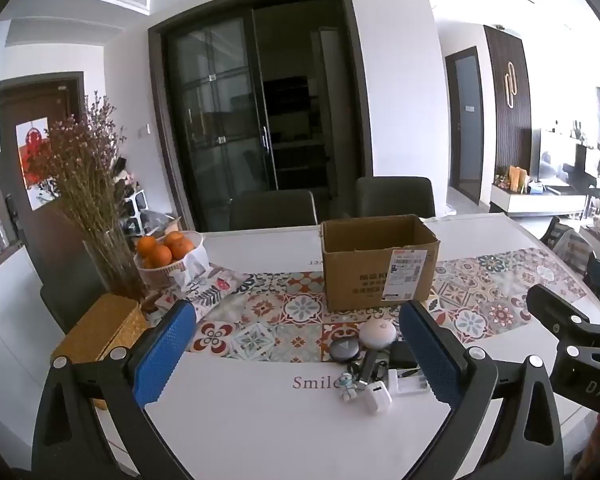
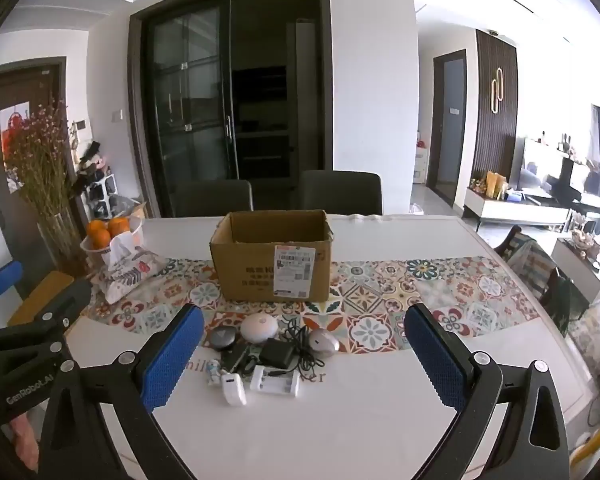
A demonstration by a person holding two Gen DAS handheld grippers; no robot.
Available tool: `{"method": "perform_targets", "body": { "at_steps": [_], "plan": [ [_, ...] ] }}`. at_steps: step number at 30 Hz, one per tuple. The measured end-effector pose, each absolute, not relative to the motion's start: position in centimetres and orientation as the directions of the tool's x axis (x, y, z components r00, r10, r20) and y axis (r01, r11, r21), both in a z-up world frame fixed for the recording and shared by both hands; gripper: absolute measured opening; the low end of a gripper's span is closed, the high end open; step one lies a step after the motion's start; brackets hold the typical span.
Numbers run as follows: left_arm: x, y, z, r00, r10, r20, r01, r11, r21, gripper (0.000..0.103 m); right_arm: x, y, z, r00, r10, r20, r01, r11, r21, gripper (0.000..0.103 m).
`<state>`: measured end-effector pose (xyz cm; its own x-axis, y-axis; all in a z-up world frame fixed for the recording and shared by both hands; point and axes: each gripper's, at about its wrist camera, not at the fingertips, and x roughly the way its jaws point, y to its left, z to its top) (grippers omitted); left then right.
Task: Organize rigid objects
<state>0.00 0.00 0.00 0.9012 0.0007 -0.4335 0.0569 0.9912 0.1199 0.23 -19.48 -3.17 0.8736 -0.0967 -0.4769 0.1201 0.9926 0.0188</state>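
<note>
Both the left gripper point(image 1: 296, 354) and the right gripper point(image 2: 304, 354) are held above the near edge of the white tabletop point(image 2: 340, 432), their jaws spread wide and nothing gripped. Just beyond them a cluster of small items is seen: a white charger point(image 2: 233, 389), a white battery holder point(image 2: 275, 383), a small figurine point(image 1: 347, 386), a black adapter with cable point(image 2: 278, 353), a black puck point(image 2: 222, 337), a white round device point(image 2: 259, 327) and a grey mouse point(image 2: 324, 342). Farther back, on the patterned runner point(image 2: 380, 292), an open cardboard box point(image 2: 272, 256) stands upright. At the far left, a basket of oranges point(image 1: 168, 254) and a vase of dried flowers point(image 1: 100, 216) are placed.
</note>
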Motion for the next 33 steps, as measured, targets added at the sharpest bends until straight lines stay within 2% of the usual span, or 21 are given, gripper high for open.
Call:
{"method": "perform_targets", "body": {
  "at_steps": [33],
  "plan": [
    [-0.1, -0.4, 0.5, 0.913, -0.008, -0.407, 0.057, 0.992, 0.109, 0.103, 0.5, -19.7, -3.0, 0.881, -0.104, -0.461, 0.12, 0.993, 0.005, 0.101]
  ]
}}
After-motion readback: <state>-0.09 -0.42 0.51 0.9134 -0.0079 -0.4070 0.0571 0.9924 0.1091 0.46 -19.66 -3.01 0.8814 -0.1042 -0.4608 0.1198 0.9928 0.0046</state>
